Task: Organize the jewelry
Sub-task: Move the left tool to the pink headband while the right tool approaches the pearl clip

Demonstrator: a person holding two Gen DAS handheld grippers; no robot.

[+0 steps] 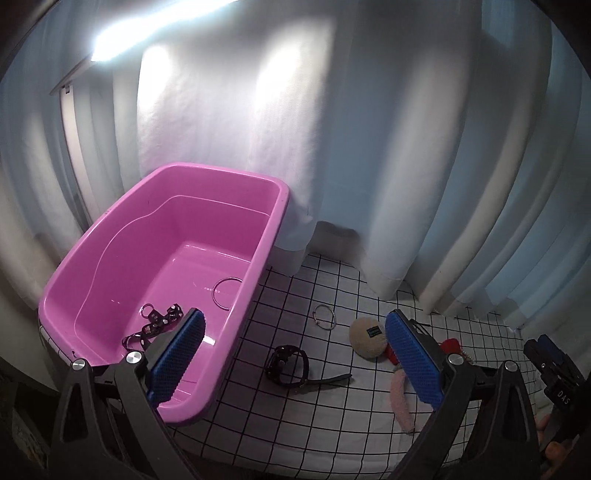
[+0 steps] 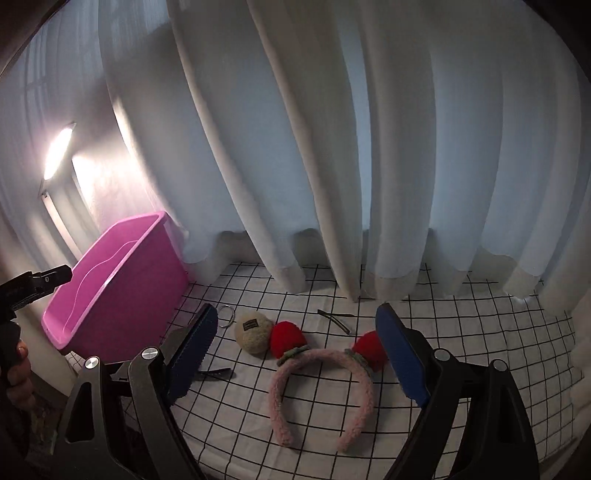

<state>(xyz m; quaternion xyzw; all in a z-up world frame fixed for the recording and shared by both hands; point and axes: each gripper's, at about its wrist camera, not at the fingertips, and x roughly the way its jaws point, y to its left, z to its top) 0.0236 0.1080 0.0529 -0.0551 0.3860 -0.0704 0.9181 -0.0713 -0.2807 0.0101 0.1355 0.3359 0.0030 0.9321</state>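
A pink plastic bin (image 1: 110, 236) stands at the left on the grid cloth; it also shows in the right wrist view (image 2: 122, 295). Inside lie a black studded strap (image 1: 153, 326) and a silver ring (image 1: 227, 293). On the cloth lie a silver bangle (image 1: 324, 316), a black strap bracelet (image 1: 290, 365), a beige pom-pom (image 2: 253, 332), a pink fuzzy headband with red pom-poms (image 2: 321, 387) and a dark hair clip (image 2: 334, 318). My left gripper (image 1: 295, 354) is open and empty, above the black bracelet. My right gripper (image 2: 297, 354) is open and empty, above the headband.
White curtains (image 2: 332, 147) hang along the back of the white grid-pattern cloth (image 2: 461, 332). A bright lamp bar (image 1: 147, 33) shines at the upper left. The left gripper and the hand holding it (image 2: 22, 295) show at the left edge of the right wrist view.
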